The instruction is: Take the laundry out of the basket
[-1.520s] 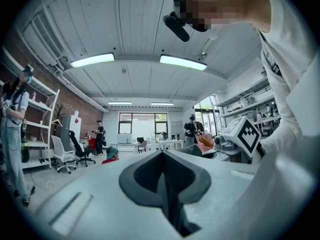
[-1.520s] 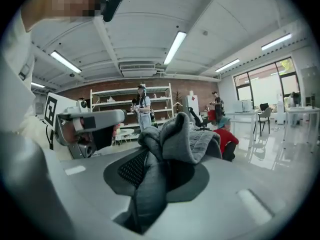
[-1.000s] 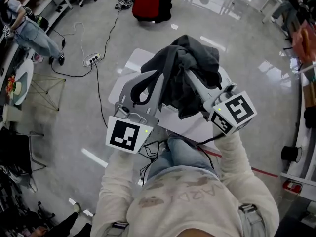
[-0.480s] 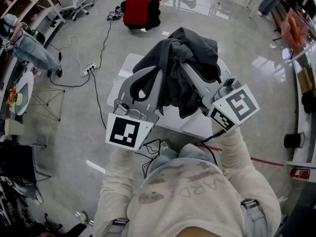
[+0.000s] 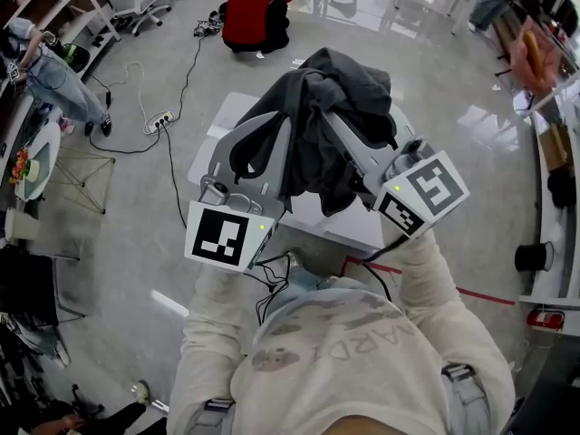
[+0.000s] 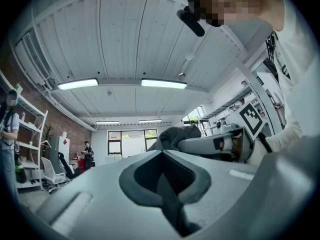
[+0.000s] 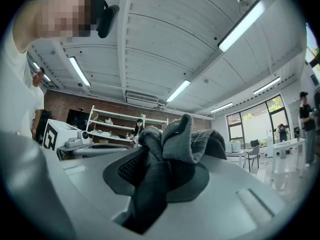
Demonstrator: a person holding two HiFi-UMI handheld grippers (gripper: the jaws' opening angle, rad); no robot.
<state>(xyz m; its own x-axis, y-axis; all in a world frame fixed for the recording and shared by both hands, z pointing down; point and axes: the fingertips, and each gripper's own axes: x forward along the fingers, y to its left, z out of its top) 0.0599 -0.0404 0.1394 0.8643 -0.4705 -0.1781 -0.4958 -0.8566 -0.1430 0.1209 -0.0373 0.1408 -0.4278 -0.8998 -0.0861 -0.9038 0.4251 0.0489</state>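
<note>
A pale glossy floor fills the head view, with a white surface directly below the raised arms. Above that surface hangs the laundry, a dark grey garment, bunched up and held in the air between the two tools, well clear of the surface. The right claw is clamped partway shut on a thick wad of the garment, which bulges up over its jaws. The left claw has its jaws almost together. The thin dark strip pinched between them appears to be a fold of the same garment. A power strip lies on the floor further off.
</note>
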